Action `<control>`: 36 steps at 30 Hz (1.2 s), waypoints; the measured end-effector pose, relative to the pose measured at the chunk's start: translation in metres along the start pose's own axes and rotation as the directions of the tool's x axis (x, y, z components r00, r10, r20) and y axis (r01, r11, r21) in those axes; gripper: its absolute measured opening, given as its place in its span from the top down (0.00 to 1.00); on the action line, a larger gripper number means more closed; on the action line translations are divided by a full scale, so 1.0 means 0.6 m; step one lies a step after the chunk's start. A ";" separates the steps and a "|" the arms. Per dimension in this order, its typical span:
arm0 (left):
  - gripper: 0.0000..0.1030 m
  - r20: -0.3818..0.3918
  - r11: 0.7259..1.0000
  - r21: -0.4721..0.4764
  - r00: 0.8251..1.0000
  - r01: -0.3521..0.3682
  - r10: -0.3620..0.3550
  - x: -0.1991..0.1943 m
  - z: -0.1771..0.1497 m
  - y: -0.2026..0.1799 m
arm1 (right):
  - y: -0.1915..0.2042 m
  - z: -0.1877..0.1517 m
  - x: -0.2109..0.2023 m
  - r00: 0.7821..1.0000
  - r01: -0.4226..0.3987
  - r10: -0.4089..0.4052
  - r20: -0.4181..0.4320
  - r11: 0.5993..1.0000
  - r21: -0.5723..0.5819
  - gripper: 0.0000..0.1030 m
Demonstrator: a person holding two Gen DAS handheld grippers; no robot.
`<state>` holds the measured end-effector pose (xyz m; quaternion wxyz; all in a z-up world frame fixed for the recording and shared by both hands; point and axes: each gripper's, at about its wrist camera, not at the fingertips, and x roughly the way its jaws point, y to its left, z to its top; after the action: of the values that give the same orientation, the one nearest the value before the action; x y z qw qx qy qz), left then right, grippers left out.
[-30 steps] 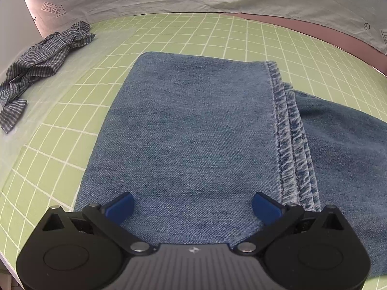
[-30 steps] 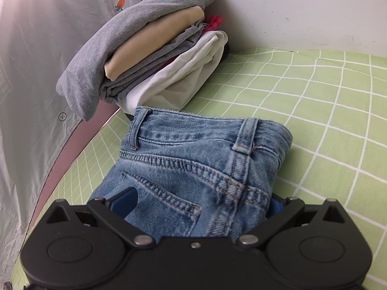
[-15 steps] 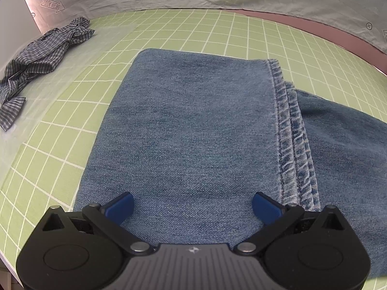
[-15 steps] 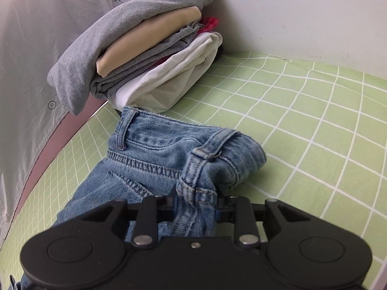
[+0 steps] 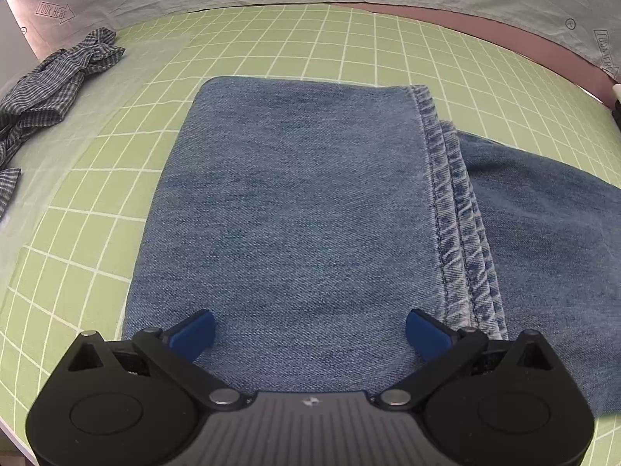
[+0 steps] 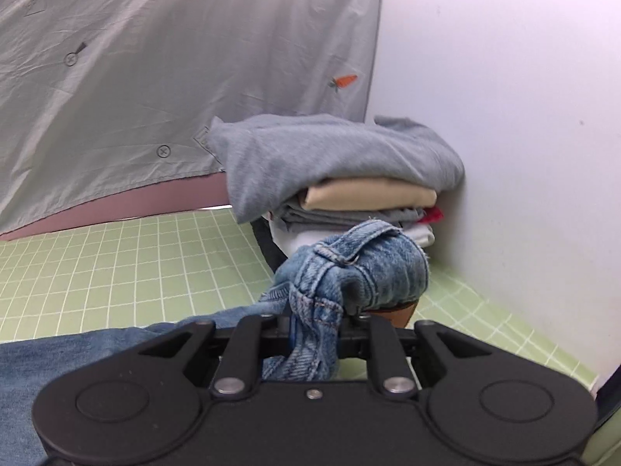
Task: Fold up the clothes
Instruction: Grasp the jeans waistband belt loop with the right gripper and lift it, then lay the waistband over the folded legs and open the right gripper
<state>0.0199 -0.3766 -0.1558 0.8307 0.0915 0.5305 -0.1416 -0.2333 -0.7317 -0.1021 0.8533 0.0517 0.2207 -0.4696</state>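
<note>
Right wrist view: the right gripper (image 6: 314, 334) has its jaws clamped on the waistband of the jeans (image 6: 349, 268), bunched and lifted just ahead, with the stack of folded clothes (image 6: 349, 178) beyond against the wall. I would carry the waistband low and level over the legs. Left wrist view: the left gripper (image 5: 310, 330) hovers with jaws wide over the folded legs on the green grid mat (image 5: 271, 46), ready to pin them; a checked shirt (image 5: 50, 89) lies far left.

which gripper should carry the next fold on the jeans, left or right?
Right, probably. The right gripper is shut on the jeans at the bunched waistband, held off the green grid mat. The left gripper is open over the flat folded leg end, gripping nothing; it could pin that end.
</note>
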 end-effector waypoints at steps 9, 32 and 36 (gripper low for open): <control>0.00 0.021 0.996 0.009 0.996 0.084 -0.084 -0.042 0.013 0.066 | 0.136 0.029 -0.081 0.994 -0.018 0.029 0.105 0.994 -0.106 0.84; 0.00 -0.024 0.990 0.043 0.991 0.135 -0.134 -0.018 0.020 0.199 | 0.427 -0.172 -0.219 0.930 -0.344 0.282 -0.237 0.895 -0.284 0.74; 0.00 -0.037 0.987 0.064 0.989 0.148 -0.146 -0.011 0.017 0.191 | 0.422 -0.151 -0.229 0.928 -0.342 0.287 -0.237 0.909 -0.238 0.68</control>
<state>0.0640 -0.2706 -0.1451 0.8058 0.0821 0.5442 -0.2186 -0.1177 -0.4578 -0.1551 0.8907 0.0137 0.3560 -0.2826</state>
